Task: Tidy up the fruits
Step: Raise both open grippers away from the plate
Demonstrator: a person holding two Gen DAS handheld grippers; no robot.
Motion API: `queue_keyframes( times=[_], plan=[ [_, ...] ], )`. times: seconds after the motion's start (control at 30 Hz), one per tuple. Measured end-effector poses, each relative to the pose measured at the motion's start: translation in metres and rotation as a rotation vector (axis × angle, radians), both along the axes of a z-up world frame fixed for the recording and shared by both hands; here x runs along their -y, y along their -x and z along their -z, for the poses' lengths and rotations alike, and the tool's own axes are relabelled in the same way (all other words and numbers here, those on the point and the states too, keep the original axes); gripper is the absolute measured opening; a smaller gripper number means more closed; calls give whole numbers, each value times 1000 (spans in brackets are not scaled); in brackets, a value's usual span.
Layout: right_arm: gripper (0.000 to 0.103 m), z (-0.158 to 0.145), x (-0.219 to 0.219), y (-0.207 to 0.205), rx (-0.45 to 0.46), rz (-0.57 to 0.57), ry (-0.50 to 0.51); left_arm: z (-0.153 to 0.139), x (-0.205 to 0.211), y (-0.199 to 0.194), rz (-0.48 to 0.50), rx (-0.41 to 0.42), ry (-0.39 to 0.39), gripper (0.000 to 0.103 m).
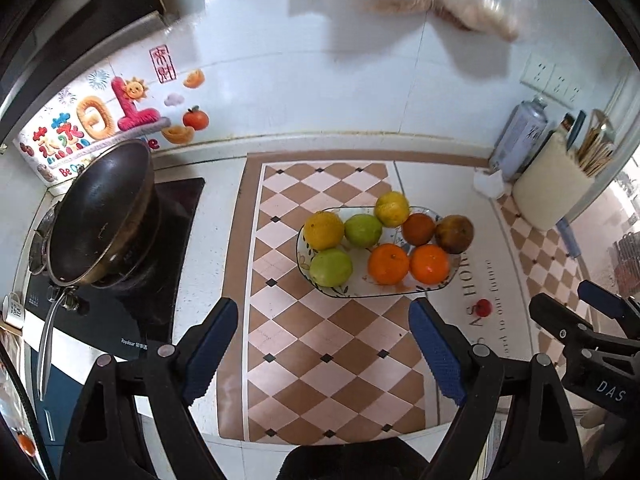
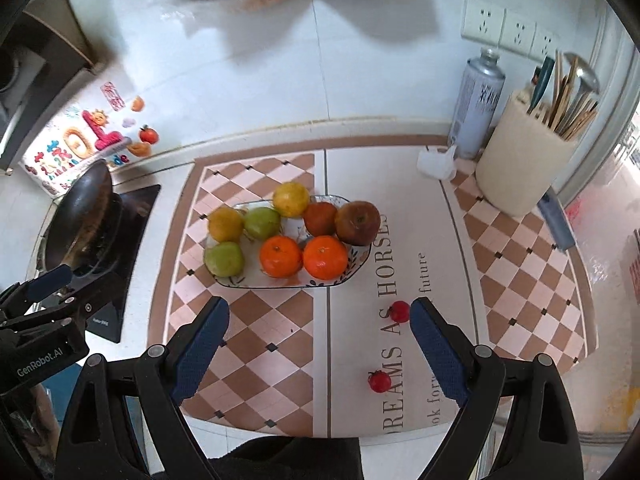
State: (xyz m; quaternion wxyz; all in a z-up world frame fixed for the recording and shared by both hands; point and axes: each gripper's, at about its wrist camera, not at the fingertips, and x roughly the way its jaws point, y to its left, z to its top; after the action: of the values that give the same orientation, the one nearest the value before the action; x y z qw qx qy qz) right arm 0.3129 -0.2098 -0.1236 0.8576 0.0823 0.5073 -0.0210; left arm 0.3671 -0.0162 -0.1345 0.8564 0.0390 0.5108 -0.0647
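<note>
A patterned oval plate [image 1: 358, 295] [image 2: 276, 286] on the checkered mat holds several fruits. Among them are two oranges [image 1: 388, 264] [image 2: 280, 257], two green fruits [image 1: 330, 267] [image 2: 224, 259], two yellow ones [image 1: 323, 230] [image 2: 291, 199] and a brown apple [image 1: 454, 234] [image 2: 357, 222]. Two small red fruits [image 2: 400, 311] [image 2: 379, 381] lie loose on the mat, nearer than the plate. My left gripper [image 1: 324, 344] [image 2: 64, 292] hovers open and empty on the near side of the plate. My right gripper [image 2: 320, 348] [image 1: 580, 312] is open too, with the loose red fruits between and beside its fingers but untouched.
A black wok [image 1: 100, 216] sits on the stove at the left. At the back right stand a spray can [image 2: 478, 104], a cream utensil holder [image 2: 524, 164] and a small white object [image 2: 436, 162]. Wall sockets [image 2: 516, 32] are above them.
</note>
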Motion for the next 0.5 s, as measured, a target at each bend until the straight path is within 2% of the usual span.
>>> queue_keyframes(
  times=[0.17, 0.5],
  plan=[
    [94, -22, -8, 24, 38, -11, 6, -21, -4, 20, 1, 35, 28, 87],
    [94, -32, -11, 50, 58, -2, -13, -40, -3, 49, 13, 89, 39, 87]
  ],
)
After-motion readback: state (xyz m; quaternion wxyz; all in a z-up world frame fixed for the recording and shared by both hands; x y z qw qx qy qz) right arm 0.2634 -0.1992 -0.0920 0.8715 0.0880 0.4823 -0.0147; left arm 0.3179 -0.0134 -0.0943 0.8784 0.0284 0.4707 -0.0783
